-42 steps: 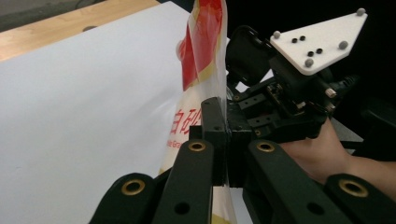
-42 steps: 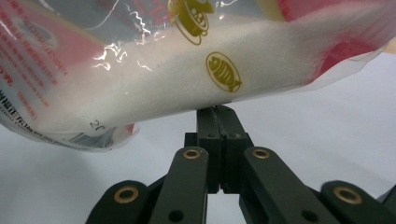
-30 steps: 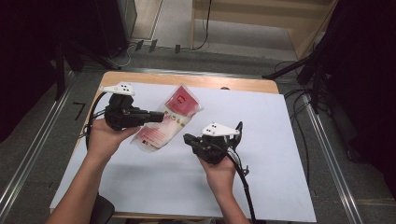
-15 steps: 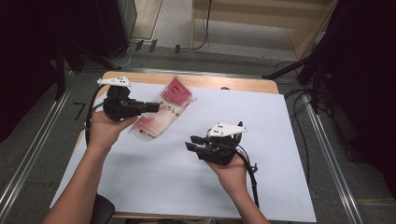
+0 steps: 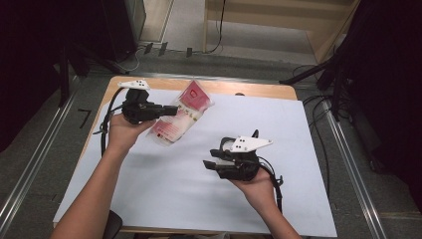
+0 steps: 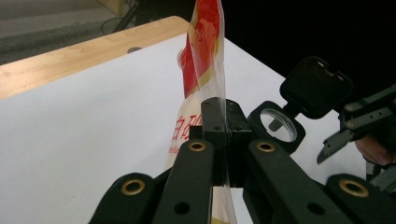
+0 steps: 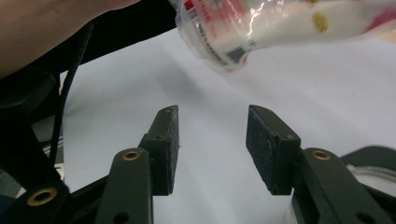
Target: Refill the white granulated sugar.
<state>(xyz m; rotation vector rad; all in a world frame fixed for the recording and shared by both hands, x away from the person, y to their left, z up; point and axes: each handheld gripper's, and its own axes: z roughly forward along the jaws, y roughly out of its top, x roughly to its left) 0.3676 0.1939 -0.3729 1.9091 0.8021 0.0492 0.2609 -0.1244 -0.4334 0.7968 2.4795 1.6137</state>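
Left gripper is clamped on the packet, holding it off the table; right gripper sits open, nothing in it.

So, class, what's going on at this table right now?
A person works with a gripper in each hand. The left gripper is shut on a red-and-clear plastic packet, holding it over the white sheet. The right gripper sits apart, nearer the person, its fingers open and holding nothing.
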